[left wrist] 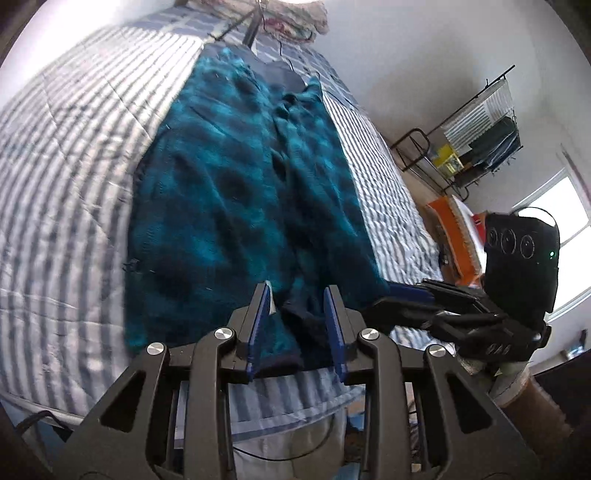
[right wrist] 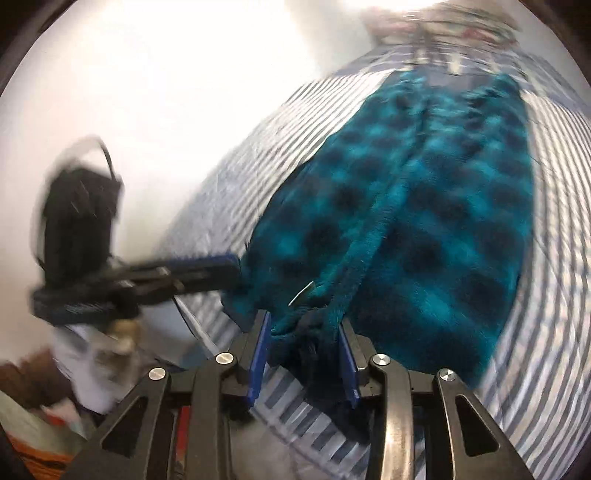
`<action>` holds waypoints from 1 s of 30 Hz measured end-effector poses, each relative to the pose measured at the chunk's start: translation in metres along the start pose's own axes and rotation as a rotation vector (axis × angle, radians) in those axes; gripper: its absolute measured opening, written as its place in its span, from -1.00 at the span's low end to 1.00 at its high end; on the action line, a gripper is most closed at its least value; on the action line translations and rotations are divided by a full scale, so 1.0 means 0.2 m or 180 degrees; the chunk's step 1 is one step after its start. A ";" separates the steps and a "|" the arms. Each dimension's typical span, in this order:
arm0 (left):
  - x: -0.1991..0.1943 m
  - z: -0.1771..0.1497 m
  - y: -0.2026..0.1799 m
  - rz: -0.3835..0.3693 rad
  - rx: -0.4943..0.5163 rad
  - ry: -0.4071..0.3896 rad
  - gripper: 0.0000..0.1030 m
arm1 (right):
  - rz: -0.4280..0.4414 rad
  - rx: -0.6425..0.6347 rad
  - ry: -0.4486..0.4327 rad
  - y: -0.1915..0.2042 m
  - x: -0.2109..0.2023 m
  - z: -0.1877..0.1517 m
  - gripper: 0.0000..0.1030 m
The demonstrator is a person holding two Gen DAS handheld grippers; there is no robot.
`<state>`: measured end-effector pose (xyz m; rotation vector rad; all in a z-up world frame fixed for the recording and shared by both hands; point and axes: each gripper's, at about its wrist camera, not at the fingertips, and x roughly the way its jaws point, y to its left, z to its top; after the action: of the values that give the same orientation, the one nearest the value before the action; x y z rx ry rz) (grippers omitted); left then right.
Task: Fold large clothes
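Left gripper (left wrist: 297, 295) standing with jaws parted, straddling near hem of teal checked garment (left wrist: 236, 192), pads not pressing cloth. Right gripper (right wrist: 304, 325) likewise parted over same hem, fabric bunching between blue pads (right wrist: 260, 350). Garment lying flat, lengthwise on striped bedspread (left wrist: 66, 155), far end reaching toward folded bedding (left wrist: 291, 20).

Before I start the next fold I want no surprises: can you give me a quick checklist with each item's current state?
1. Teal plaid garment lies flat on the striped bedspread: ok.
2. Left gripper open over the near hem: ok.
3. Right gripper open over the near hem: ok.
4. Fingers pressing on fabric: not ok.
5. Far end free of the items beyond it: cannot tell.
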<state>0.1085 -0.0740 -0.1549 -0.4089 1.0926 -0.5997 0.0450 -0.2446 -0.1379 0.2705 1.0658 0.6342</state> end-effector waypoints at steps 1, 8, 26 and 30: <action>0.02 0.01 0.00 -0.0048 -0.0049 0.0028 -0.44 | 0.0059 0.0172 -0.0102 -0.05 -0.05 -0.03 -0.22; 0.20 0.06 -0.07 -0.0166 -0.0172 0.0311 -0.29 | -0.0237 0.0460 -0.0117 -0.16 -0.09 -0.10 -0.22; 0.43 -0.19 -0.16 0.0464 0.0471 0.0538 -0.94 | -0.0836 -0.0043 0.0668 -0.15 0.22 -0.23 -0.98; 0.34 -0.18 -0.18 0.0437 0.0518 0.0475 -0.93 | -0.0683 0.0058 0.0553 -0.13 0.18 -0.20 -0.72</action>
<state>0.0887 -0.1456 -0.1950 -0.1483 1.1938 -0.5993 0.0313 -0.2471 -0.1970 0.1155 1.2490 0.4610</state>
